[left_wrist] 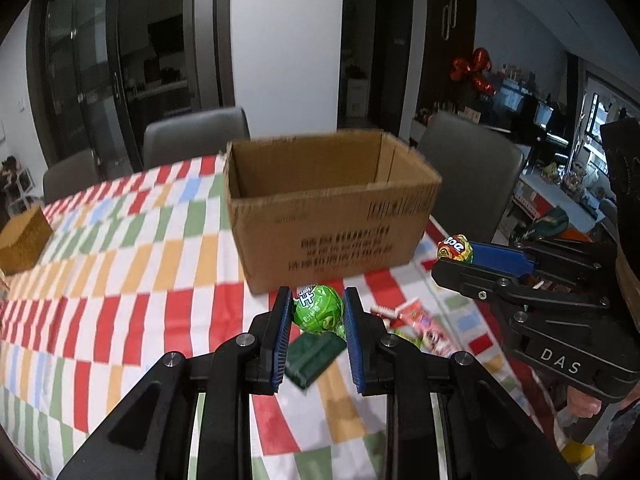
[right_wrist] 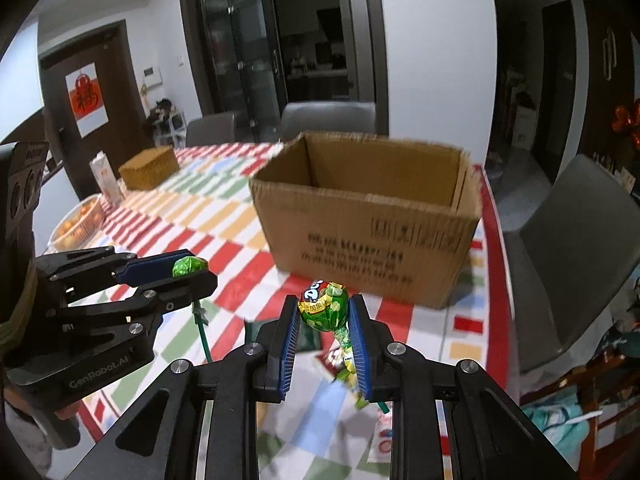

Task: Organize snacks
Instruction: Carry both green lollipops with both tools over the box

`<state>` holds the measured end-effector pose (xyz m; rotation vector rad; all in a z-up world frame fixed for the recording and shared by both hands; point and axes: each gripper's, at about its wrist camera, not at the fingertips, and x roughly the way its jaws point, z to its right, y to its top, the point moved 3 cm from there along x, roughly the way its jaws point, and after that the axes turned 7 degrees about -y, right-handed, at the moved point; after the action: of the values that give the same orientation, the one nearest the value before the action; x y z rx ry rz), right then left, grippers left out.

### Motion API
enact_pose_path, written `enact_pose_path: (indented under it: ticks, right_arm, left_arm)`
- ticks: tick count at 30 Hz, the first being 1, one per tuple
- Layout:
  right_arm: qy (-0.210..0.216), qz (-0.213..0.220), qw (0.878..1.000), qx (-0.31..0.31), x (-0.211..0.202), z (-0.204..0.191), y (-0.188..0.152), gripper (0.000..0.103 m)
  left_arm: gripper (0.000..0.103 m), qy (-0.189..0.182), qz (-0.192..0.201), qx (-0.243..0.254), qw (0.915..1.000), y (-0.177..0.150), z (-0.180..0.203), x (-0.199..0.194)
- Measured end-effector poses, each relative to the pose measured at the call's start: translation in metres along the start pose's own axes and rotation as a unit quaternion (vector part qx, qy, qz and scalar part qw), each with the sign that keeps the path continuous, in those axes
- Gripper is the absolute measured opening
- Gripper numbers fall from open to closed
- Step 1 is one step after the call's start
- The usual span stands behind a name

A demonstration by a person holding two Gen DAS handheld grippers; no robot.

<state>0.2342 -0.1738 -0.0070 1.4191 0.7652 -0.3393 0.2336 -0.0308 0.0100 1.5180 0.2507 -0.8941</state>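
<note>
My left gripper (left_wrist: 317, 310) is shut on a green lollipop (left_wrist: 319, 308), held above the table just in front of the open cardboard box (left_wrist: 332, 216). My right gripper (right_wrist: 325, 312) is shut on a green-and-yellow lollipop (right_wrist: 323, 306), also short of the box (right_wrist: 368, 220). The right gripper shows in the left wrist view (left_wrist: 456, 258) with its lollipop (left_wrist: 455, 248). The left gripper shows in the right wrist view (right_wrist: 192, 270) with its lollipop (right_wrist: 188, 266) and its stick hanging down. The box interior looks empty as far as visible.
Loose snack packets (left_wrist: 416, 320) and a dark green packet (left_wrist: 314, 356) lie on the checkered tablecloth (left_wrist: 120, 280) below the grippers. A wicker box (right_wrist: 150, 168), a carton (right_wrist: 105, 178) and a bowl of oranges (right_wrist: 78, 220) stand at the left. Grey chairs (right_wrist: 560, 248) surround the table.
</note>
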Motion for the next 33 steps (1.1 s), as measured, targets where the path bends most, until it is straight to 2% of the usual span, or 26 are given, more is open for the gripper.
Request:
enact_pose_path:
  ticks: [12, 18, 23, 33]
  right_arm:
    - [-0.010, 0.062, 0.998, 0.003, -0.024, 0.014, 0.050, 0.026]
    - [-0.009, 0.072, 0.997, 0.008, -0.020, 0.022, 0.073, 0.026]
    - [-0.012, 0.069, 0.997, 0.009, -0.009, 0.028, 0.093, 0.026]
    - [-0.028, 0.031, 0.999, 0.000, 0.038, 0.042, 0.125, 0.026]
  left_arm:
    - [0.026, 0.014, 0.054, 0.032, 0.9979, 0.057, 0.008, -0.017]
    - [0.026, 0.018, 0.068, 0.035, 0.9969, 0.084, 0.003, -0.014]
    - [0.026, 0.025, 0.066, 0.033, 0.9970, 0.105, -0.005, -0.002]
    - [0.026, 0.034, 0.047, 0.006, 0.9983, 0.138, -0.036, 0.039]
